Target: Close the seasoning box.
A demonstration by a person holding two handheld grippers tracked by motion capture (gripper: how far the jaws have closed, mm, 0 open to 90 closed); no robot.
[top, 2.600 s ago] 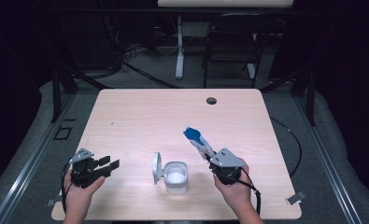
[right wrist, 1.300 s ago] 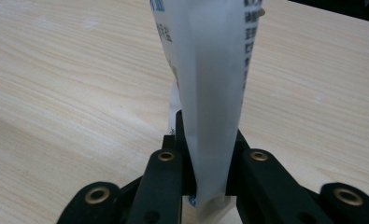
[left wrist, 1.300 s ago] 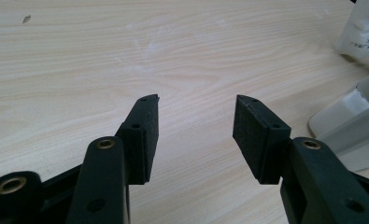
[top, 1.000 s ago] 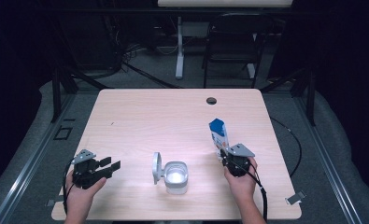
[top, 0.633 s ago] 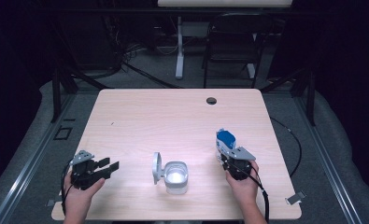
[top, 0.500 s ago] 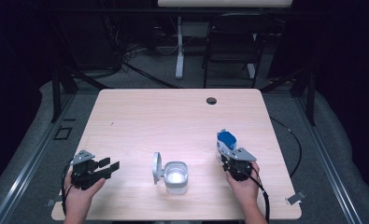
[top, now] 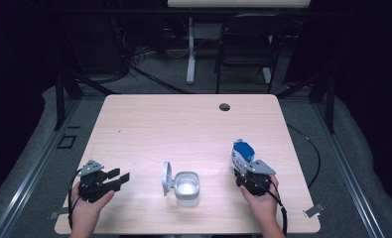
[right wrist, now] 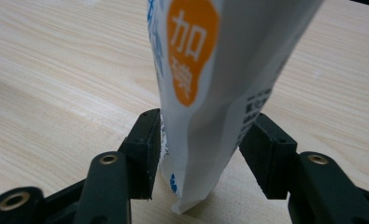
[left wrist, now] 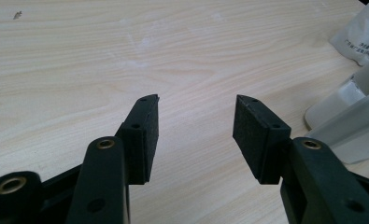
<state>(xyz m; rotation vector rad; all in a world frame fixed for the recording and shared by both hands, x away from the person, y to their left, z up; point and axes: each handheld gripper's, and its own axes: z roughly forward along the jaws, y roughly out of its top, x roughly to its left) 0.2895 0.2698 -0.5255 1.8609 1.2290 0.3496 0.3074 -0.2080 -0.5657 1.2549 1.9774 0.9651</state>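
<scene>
White pouch (right wrist: pixel 210 93) between gripper (right wrist: pixel 203 140) pads

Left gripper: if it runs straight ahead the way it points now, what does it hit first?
Probably nothing soon. The left gripper, jaws open, points over bare table. The white open-lid container sits to the right of that line, the pouch farther off; depth is unclear.

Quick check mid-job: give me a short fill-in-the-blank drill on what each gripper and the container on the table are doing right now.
1. The right gripper is shut on a white and blue ____.
2. The left gripper has its jaws open with ____ between them.
3. The white container stands on the table with its hinged lid ____.
4. In the high view the container sits ____ the two grippers.

Missing words: pouch; nothing; open; between
</scene>
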